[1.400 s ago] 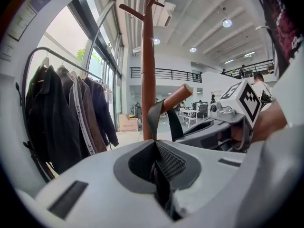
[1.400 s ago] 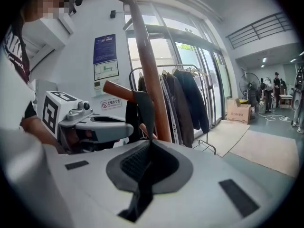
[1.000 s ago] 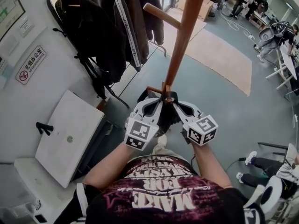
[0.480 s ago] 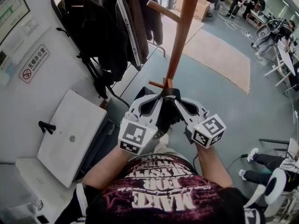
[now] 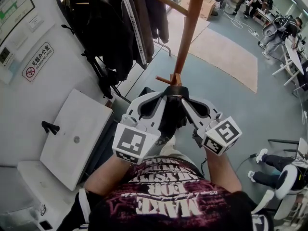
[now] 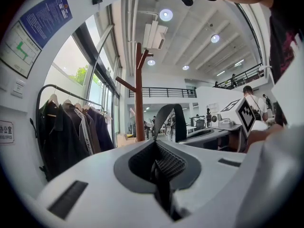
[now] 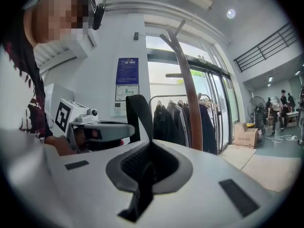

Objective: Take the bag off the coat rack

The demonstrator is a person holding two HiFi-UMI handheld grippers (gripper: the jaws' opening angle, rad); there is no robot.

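A black bag point(image 5: 171, 120) hangs by its strap between my two grippers, close in front of the person's chest. My left gripper point(image 5: 165, 95) is shut on the strap point(image 6: 174, 121), which loops upward past its jaws. My right gripper point(image 5: 183, 98) is shut on the same strap point(image 7: 138, 117). The wooden coat rack point(image 5: 191, 25) stands just beyond the gripper tips, its pole point(image 6: 138, 96) and pegs apart from the strap. In the right gripper view the rack point(image 7: 191, 99) rises to the right of the strap. The bag's body is mostly hidden under the grippers.
A clothes rail with dark jackets point(image 5: 118, 30) stands at the back left by the wall. A white cabinet point(image 5: 72, 136) sits low at the left. A beige mat point(image 5: 226, 54) lies on the floor beyond the rack. People sit at desks far right point(image 5: 284, 30).
Both grippers have drawn back from the rack toward the person's chest, bringing the strap and bag with them. They stay shut throughout.
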